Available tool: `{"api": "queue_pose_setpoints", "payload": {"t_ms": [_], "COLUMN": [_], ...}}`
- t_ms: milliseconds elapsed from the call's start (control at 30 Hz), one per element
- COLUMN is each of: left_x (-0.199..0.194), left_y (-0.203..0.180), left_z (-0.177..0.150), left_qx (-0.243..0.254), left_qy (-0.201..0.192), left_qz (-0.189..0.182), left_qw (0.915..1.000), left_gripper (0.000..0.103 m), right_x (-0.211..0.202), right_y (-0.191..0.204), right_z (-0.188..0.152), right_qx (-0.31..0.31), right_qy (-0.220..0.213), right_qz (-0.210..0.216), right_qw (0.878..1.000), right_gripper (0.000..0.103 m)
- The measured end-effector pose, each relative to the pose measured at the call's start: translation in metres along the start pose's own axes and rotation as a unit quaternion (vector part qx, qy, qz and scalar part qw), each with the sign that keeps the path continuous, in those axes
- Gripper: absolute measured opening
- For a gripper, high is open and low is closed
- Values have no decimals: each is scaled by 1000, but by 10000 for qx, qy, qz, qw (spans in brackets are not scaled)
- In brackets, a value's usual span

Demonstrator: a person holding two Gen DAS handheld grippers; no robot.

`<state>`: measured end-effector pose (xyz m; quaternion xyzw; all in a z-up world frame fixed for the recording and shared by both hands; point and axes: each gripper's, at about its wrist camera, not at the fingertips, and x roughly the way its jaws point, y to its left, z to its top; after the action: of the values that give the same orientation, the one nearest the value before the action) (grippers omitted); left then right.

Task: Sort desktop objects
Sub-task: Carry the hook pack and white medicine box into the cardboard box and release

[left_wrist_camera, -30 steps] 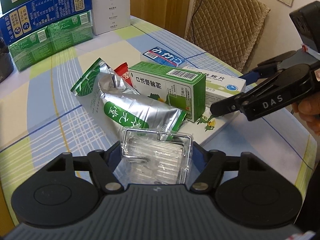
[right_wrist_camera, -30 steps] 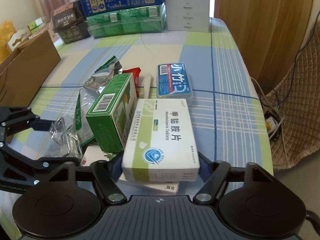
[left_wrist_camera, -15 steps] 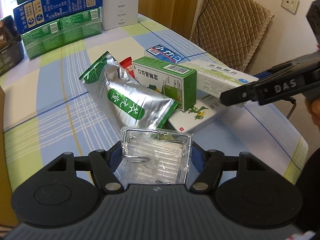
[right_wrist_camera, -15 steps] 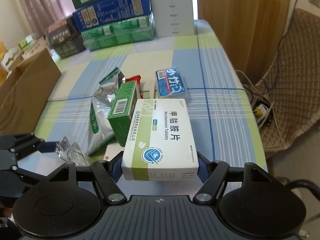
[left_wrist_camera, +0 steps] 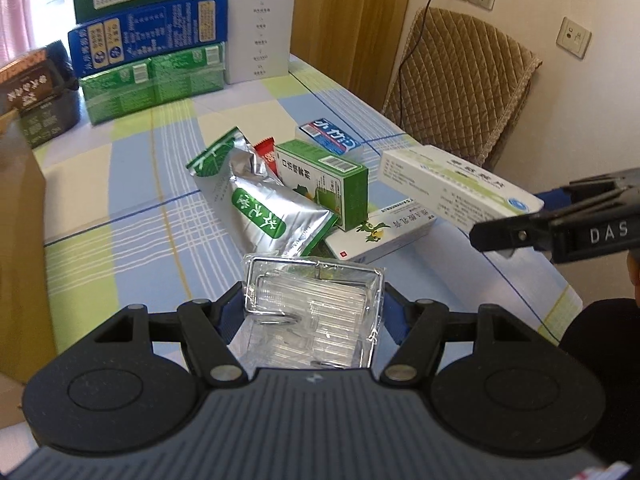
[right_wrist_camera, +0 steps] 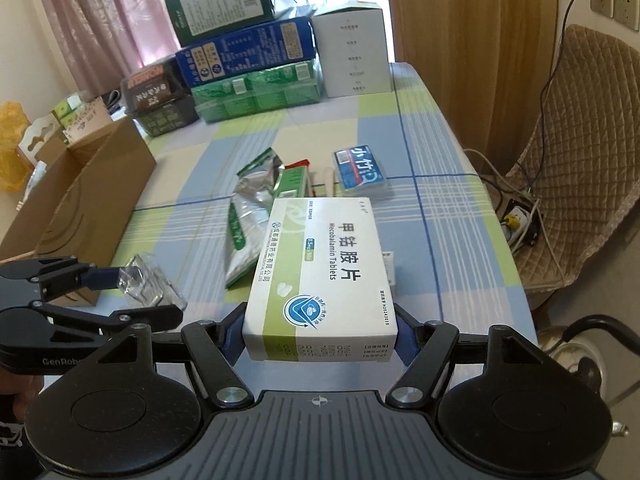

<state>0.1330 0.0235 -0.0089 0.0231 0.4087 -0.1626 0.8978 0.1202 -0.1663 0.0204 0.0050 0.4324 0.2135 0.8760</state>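
We had the left gripper [left_wrist_camera: 314, 312] clamped on a clear plastic tray [left_wrist_camera: 312, 304], its blue pads pressing the tray's two sides and the tray held clear of the table [left_wrist_camera: 132, 184]. The right gripper [right_wrist_camera: 320, 330] was clamped on a white tablet box [right_wrist_camera: 320, 268], pads on its long sides near the rear end, so the box stuck out forward past the fingertips and hung above the table. From the left wrist, the box showed to the right of our fingers and a little ahead, raised off the cloth. Just beyond the left fingertips lay a silver pouch [left_wrist_camera: 260, 204] with green labels, its near corner almost under the tray. Beside it to the right stood a green carton [left_wrist_camera: 324, 180], which rested partly on a flat white box [left_wrist_camera: 380, 232]. A red sachet [left_wrist_camera: 268, 154] poked out behind the pouch, and a blue pack [left_wrist_camera: 330, 138] lay farther on. Left of the fingers stood a cardboard box [right_wrist_camera: 80, 200]. At the far end of the table, stacked cartons [left_wrist_camera: 148, 52] stood in a row.
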Motion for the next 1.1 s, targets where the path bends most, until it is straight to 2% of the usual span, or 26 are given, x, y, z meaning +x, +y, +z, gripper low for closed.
{"api": "queue_pose_setpoints", "payload": {"t_ms": [600, 1100], "left_x": [-72, -115], "left_y": [6, 27], "left_z": [-11, -21], "left_qx": [-281, -499], "left_qy": [-277, -468], "left_qz": [373, 653], "left_qw": [9985, 9955], "left_gripper": [64, 64], "right_x": [-43, -48], "right_y": [45, 87], "right_z": [-9, -8], "right_qx": [-382, -743], "right_qy": [-283, -324], "right_qz": [218, 430], "right_qw": [9986, 9958], "right_gripper": [68, 68]}}
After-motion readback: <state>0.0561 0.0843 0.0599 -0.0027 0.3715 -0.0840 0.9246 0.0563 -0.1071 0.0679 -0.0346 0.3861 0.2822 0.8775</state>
